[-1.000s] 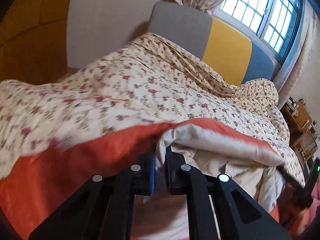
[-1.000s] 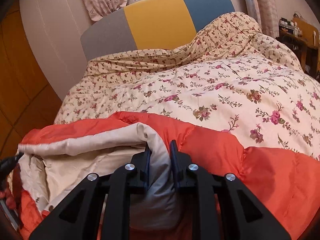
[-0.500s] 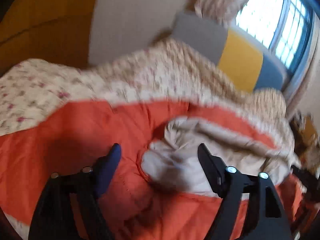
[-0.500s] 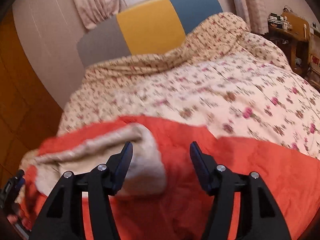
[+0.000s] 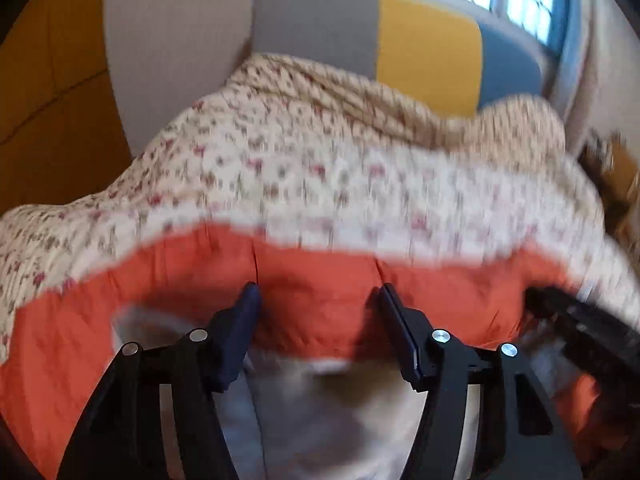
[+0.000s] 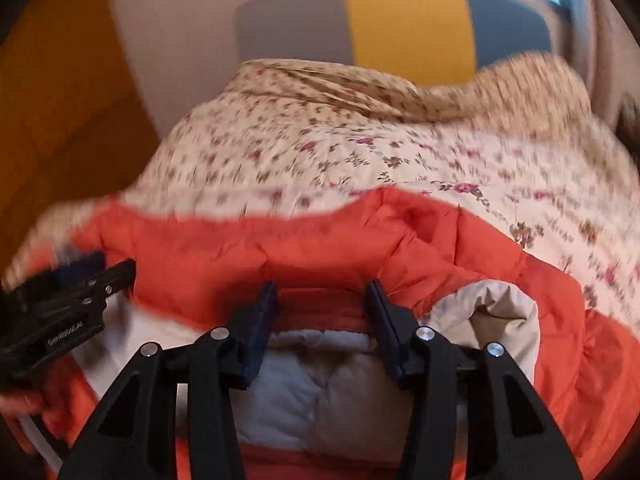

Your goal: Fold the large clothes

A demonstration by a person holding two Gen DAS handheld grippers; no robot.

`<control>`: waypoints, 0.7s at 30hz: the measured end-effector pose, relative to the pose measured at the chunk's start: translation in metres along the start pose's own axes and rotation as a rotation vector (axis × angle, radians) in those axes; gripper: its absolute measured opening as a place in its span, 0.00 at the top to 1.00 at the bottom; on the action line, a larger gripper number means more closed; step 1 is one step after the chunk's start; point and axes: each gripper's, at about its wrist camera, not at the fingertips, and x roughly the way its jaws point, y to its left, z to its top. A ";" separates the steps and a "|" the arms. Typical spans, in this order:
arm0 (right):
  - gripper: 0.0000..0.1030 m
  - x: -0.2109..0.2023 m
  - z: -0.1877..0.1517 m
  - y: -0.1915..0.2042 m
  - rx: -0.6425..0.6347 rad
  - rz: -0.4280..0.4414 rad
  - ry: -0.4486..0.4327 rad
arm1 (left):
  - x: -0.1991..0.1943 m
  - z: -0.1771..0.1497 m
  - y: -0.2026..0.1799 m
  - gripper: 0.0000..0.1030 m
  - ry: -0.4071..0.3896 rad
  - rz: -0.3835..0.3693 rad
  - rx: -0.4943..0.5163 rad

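Orange padded fabric fills the near part of both our views: the jacket (image 5: 320, 300) lies on the floral quilt (image 5: 320, 168) that covers the bed, its pale cream lining (image 6: 496, 320) turned outward in places. We hold our left gripper (image 5: 318, 300) with its jaws spread wide, nothing clamped between them; the orange shell sits between and just past the fingertips, and greyish lining shows beneath the fingers. Our right gripper (image 6: 320, 294) is likewise wide apart and grips nothing, its tips framing a ridge of orange fabric with white lining just below. In the right wrist view a rolled fold of the jacket, cream inside and orange outside, bulges just to the right of the right finger, and the left gripper's dark body appears at the left edge beside the jacket. In the left wrist view the right gripper's dark body shows at the right edge, over the jacket's far side. Behind the quilt stands a headboard (image 6: 400, 28) in grey, yellow and blue panels. Both views are blurred, so finer detail of the fabric is hard to tell.
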 end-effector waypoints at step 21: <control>0.53 0.051 0.024 -0.009 0.088 0.037 0.030 | 0.026 -0.017 0.012 0.39 0.001 -0.064 -0.064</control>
